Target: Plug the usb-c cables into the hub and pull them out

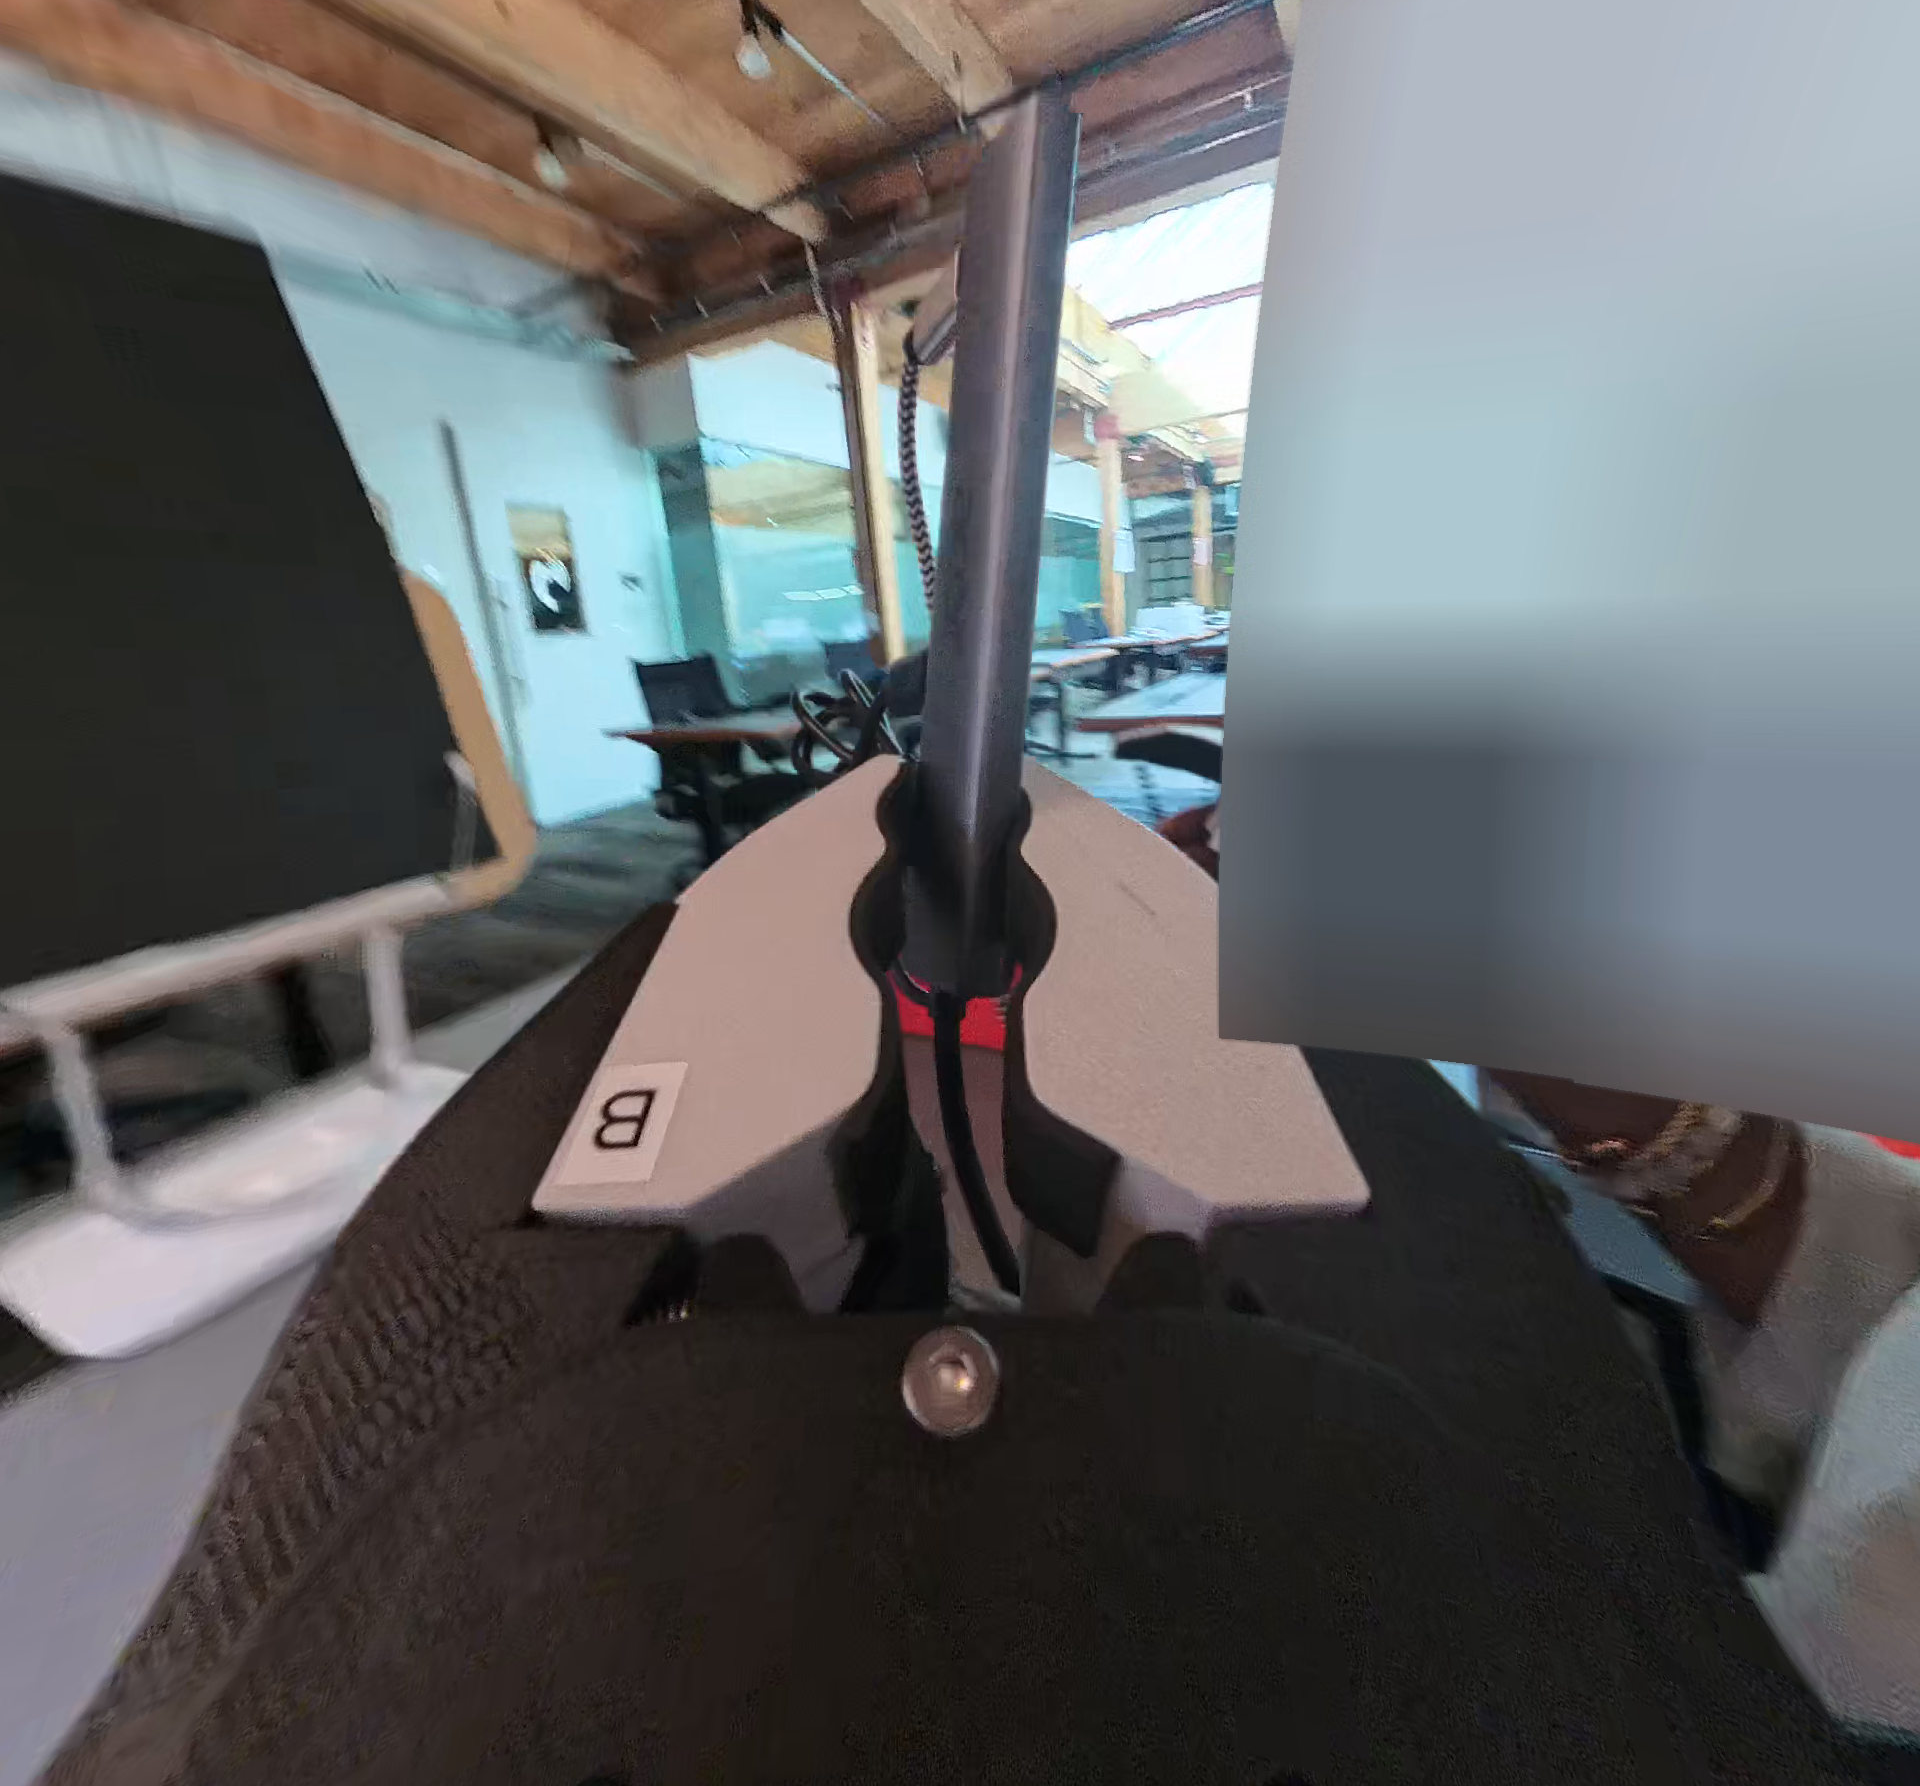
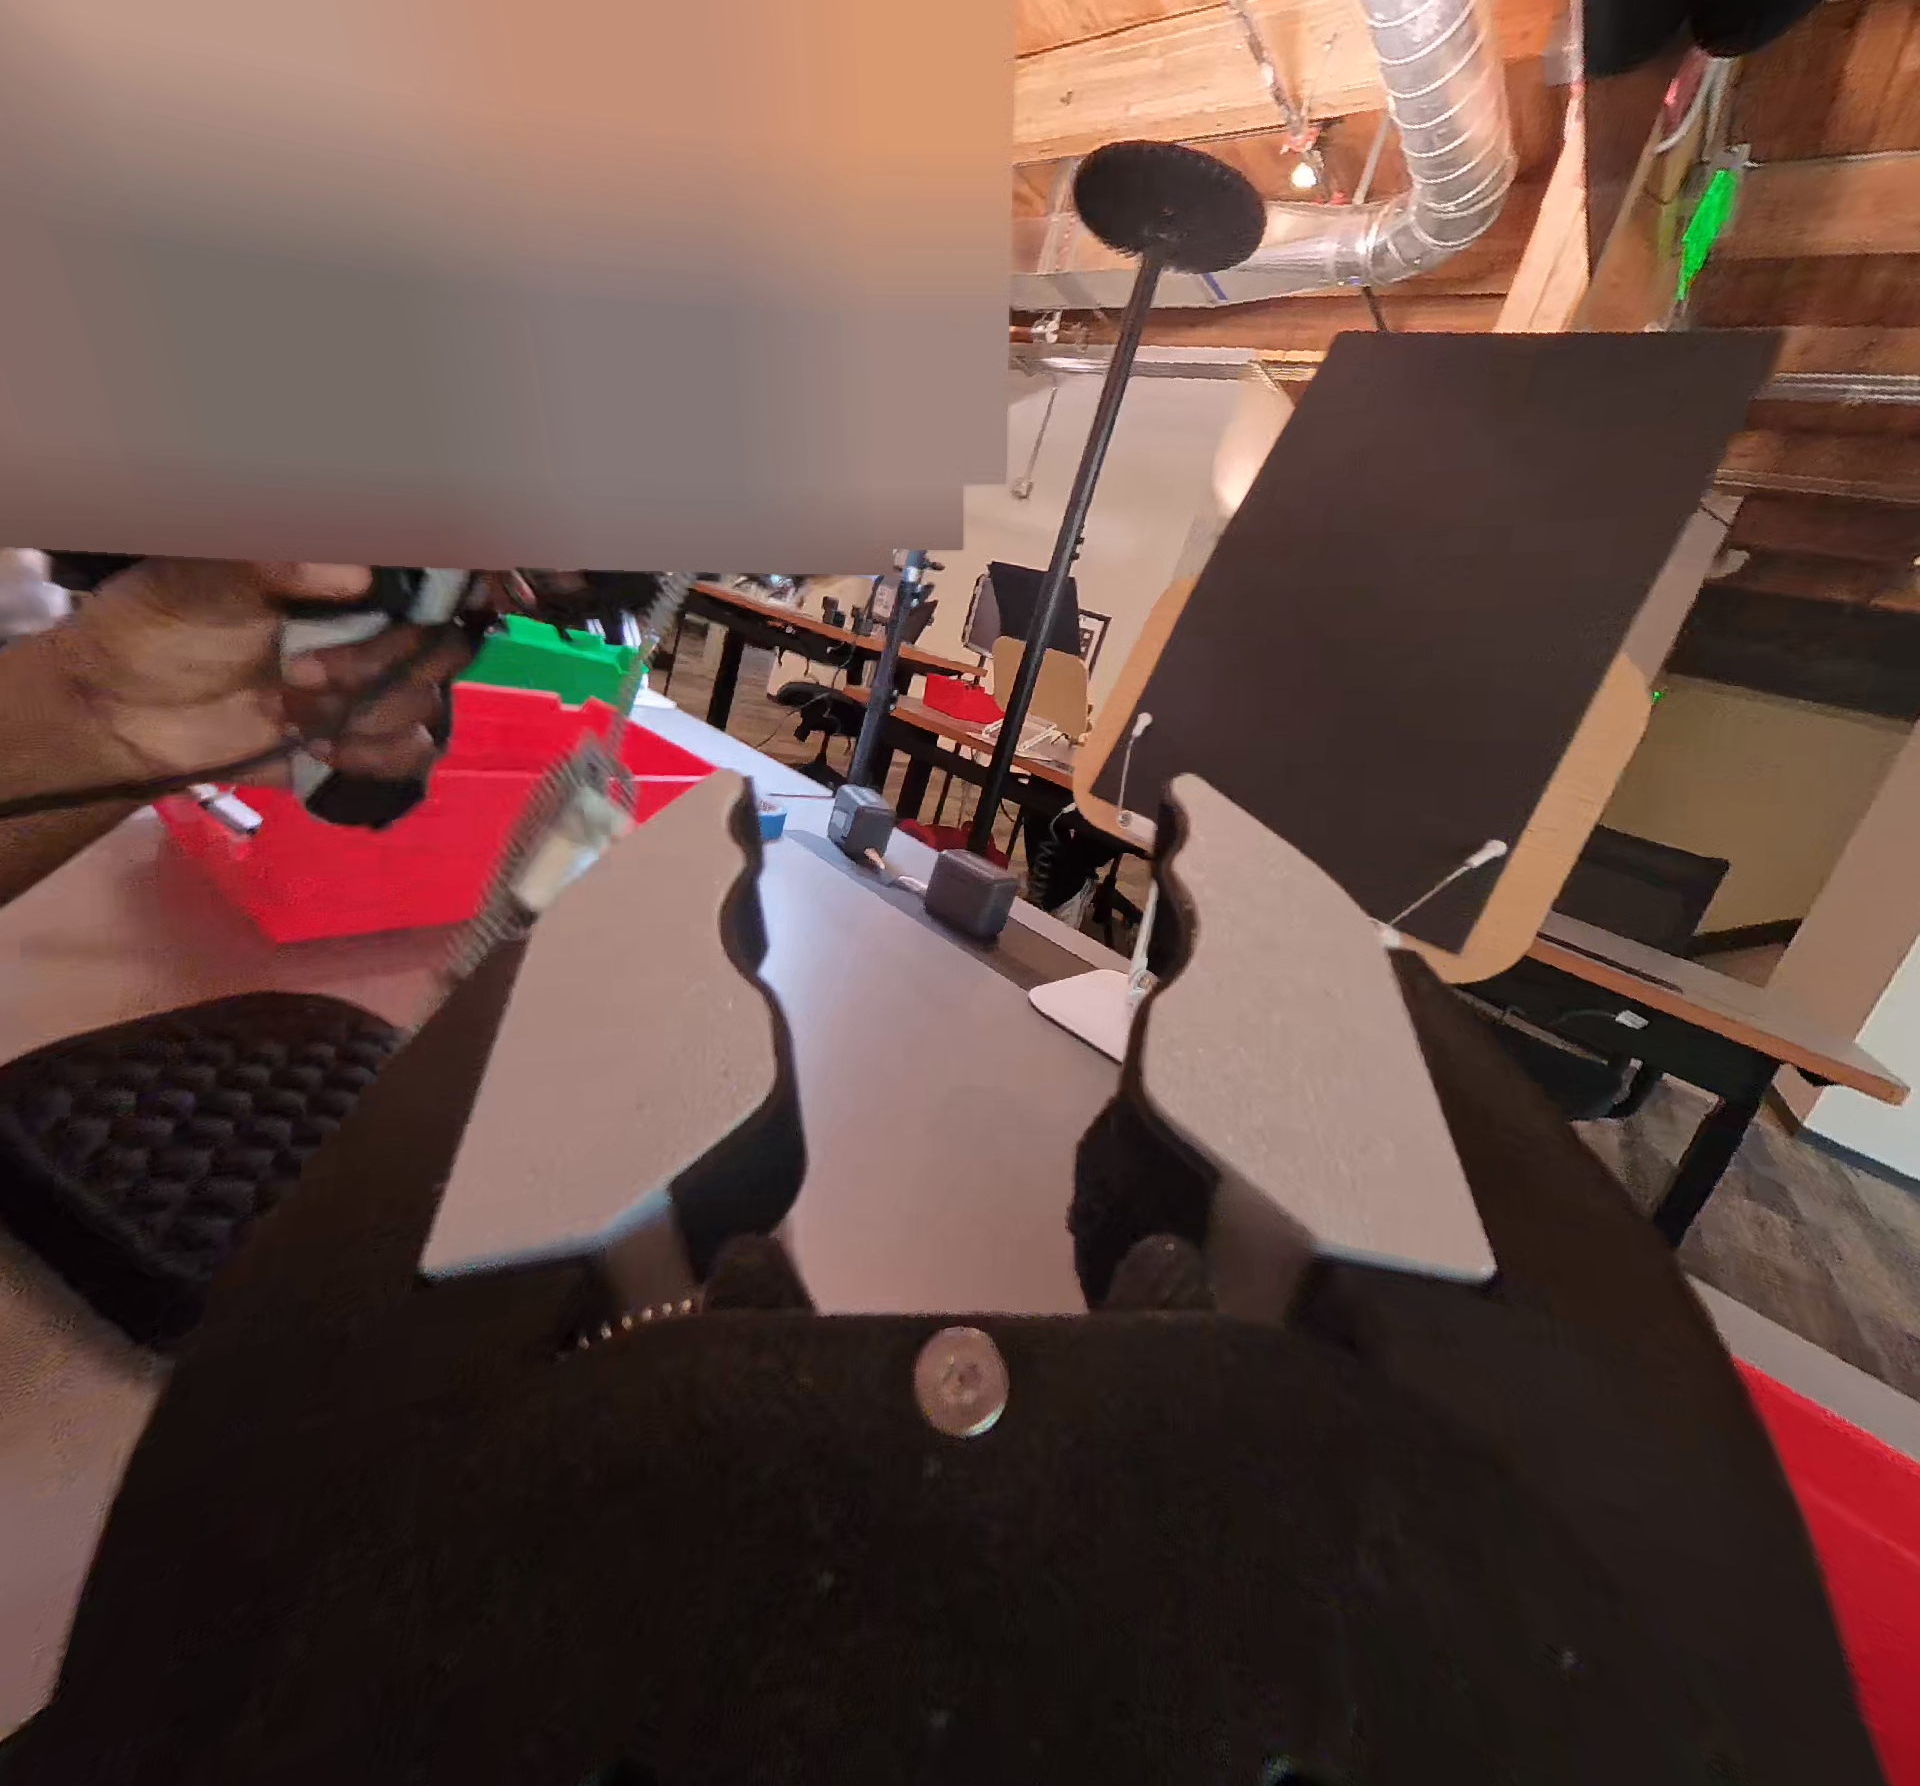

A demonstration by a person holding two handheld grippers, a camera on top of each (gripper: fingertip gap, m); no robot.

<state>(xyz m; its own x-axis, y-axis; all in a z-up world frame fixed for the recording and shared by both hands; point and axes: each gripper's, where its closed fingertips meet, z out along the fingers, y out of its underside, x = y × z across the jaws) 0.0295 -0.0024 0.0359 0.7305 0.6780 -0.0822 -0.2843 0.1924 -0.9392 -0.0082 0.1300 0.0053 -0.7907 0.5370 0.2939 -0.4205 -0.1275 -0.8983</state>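
In the left wrist view my left gripper [image 1: 951, 791] is shut on a slim dark grey hub [image 1: 997, 489] and holds it pointing up and away. The hub's thin black lead [image 1: 961, 1113] runs back between the fingers. A black-and-white braided cable [image 1: 920, 489] hangs from the hub's far end. In the right wrist view my right gripper [image 2: 956, 801] is open and empty above the grey table [image 2: 914, 1061]. A braided cable with a silver plug [image 2: 571, 832] hangs just left of its left finger; whether they touch is unclear. A person's hand [image 2: 208, 676] is at the left.
A black board on a white wire stand [image 1: 187, 541] stands at the left; it also shows in the right wrist view [image 2: 1403, 645]. A red bin [image 2: 416, 853], a green bin [image 2: 540, 661], a black pole with a disc [image 2: 1081, 541], two grey blocks [image 2: 971, 889] and a black textured pad [image 2: 156, 1113] are around the table.
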